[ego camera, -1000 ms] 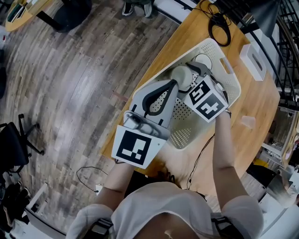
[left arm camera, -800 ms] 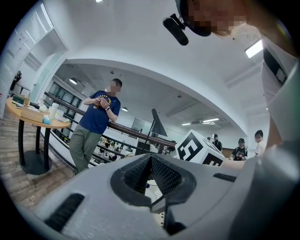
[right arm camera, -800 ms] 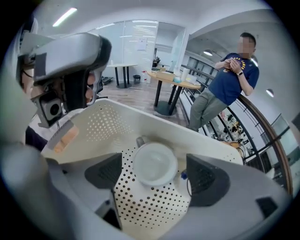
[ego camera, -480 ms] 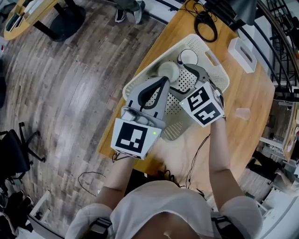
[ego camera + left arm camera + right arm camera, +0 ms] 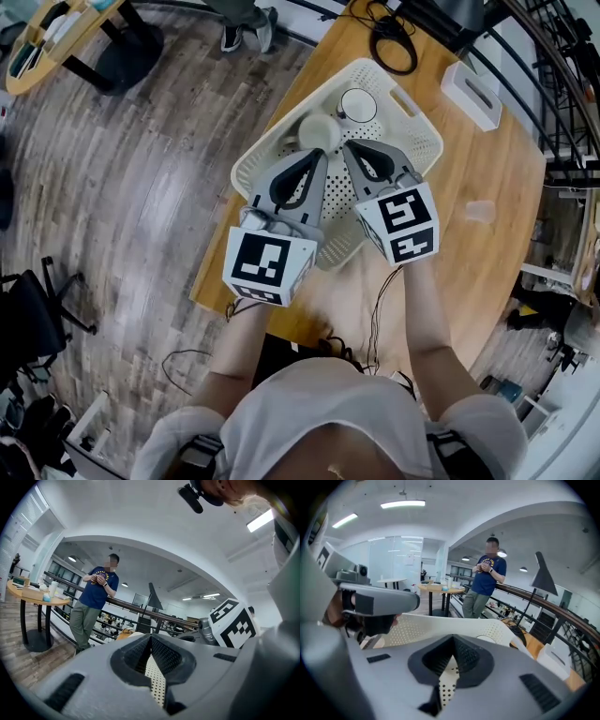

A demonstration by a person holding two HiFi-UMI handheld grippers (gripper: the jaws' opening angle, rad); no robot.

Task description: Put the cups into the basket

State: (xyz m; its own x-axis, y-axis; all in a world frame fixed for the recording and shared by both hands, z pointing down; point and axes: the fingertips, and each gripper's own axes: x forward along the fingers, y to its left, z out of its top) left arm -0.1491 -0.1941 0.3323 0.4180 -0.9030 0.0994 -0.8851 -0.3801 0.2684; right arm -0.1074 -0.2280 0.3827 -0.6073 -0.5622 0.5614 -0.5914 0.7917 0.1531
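The white perforated basket is sitting on the wooden desk, with its left rim running along the desk's left edge and the plank floor opening wide beyond it. Both cups are lying in the basket's far half. 1 cup is resting on its side near the left wall, and the other cup is standing mouth-up just beside it, close to the far rim. The basket's near half is holding no cups.

The left tongs are hanging over the basket floor, clenched tip to tip on nothing, with their tips close to the lying cup but not touching it. The right tongs are hanging just beside them, angled downward. Their jaws have just been closing and are now meeting with nothing between them; only the dotted basket floor is showing through the gap behind the tips. The 2 tongs are standing side by side above the basket without touching.

To the right of the basket a broad strip of bare desk is reaching to the right edge, broken only by a small clear piece. At the far end a coiled black cable and a white box are taking up space. A person is standing by a railing beyond the desk.
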